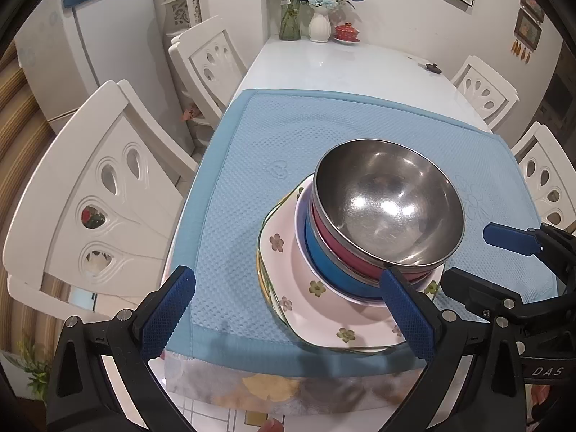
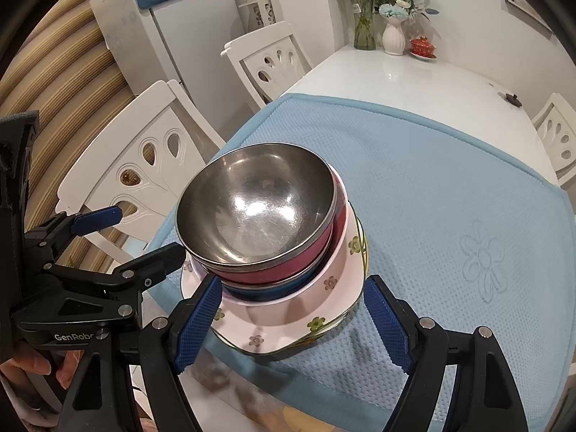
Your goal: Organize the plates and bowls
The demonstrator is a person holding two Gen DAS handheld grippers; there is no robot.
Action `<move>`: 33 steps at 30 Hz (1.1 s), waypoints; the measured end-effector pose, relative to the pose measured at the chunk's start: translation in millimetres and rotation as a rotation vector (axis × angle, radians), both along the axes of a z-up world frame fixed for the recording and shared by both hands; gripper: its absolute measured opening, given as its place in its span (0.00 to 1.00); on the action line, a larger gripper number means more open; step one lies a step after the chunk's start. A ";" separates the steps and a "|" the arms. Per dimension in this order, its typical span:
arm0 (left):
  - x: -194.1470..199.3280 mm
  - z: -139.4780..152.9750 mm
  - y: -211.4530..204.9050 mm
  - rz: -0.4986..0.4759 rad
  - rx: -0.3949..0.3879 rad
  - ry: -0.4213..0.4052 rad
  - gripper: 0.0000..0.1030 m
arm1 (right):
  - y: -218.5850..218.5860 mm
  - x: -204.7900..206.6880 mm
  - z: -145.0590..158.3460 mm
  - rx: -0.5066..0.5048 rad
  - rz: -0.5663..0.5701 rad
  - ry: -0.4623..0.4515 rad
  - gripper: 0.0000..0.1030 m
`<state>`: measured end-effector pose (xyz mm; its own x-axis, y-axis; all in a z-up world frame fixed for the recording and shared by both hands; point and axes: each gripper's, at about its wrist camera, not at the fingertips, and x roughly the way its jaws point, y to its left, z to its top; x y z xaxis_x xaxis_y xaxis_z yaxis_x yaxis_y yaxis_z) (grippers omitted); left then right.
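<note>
A white bench (image 1: 342, 68) in a dining corner, ringed by white chairs (image 1: 108, 194), carries a light blue waffle-weave mat (image 2: 450, 187) on its near end. On the mat lies a stack of pink floral plates (image 1: 288, 273), and on these sit nested bowls: a blue bowl (image 1: 324, 262) lowest, a red bowl (image 1: 334, 241) within it, and a steel bowl (image 1: 388, 201) on top, its hollow facing upward. The left gripper (image 1: 288, 309) hovers at the near edge of the mat with its fingers spread wide and holding nothing; the stack lies just ahead of its right-side finger (image 1: 406, 316). The right gripper (image 2: 291, 320) likewise stands open and empty, its fingers (image 2: 198, 324) flanking the near rim of the plates without touching them. At the far end of the bench stand a glass vase (image 1: 289, 10) with stems, a white vase (image 1: 319, 25) of blue flowers and a red lidded cup (image 1: 346, 32). A refrigerator (image 1: 104, 57) stands beyond the chairs.
</note>
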<state>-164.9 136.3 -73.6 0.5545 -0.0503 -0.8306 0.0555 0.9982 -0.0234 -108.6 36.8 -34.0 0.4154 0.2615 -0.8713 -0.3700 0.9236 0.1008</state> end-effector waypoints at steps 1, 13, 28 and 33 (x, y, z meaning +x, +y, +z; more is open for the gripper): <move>-0.6 -0.2 -0.5 0.001 0.000 0.000 1.00 | 0.2 -0.1 -0.3 0.001 0.002 0.001 0.77; -4.7 2.2 -4.1 0.005 0.016 -0.018 1.00 | 0.7 -2.4 -1.0 0.004 -0.002 0.001 0.77; -9.5 5.3 -6.1 0.013 0.012 -0.030 1.00 | 1.9 -7.3 -0.2 0.003 -0.001 -0.008 0.77; -10.5 5.3 -7.9 0.014 0.008 -0.024 1.00 | 1.5 -7.6 -0.3 0.006 -0.006 -0.004 0.77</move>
<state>-175.5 128.4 -68.3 0.5753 -0.0356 -0.8172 0.0415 0.9990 -0.0143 -116.2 38.3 -34.3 0.4206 0.2638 -0.8680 -0.3646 0.9253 0.1045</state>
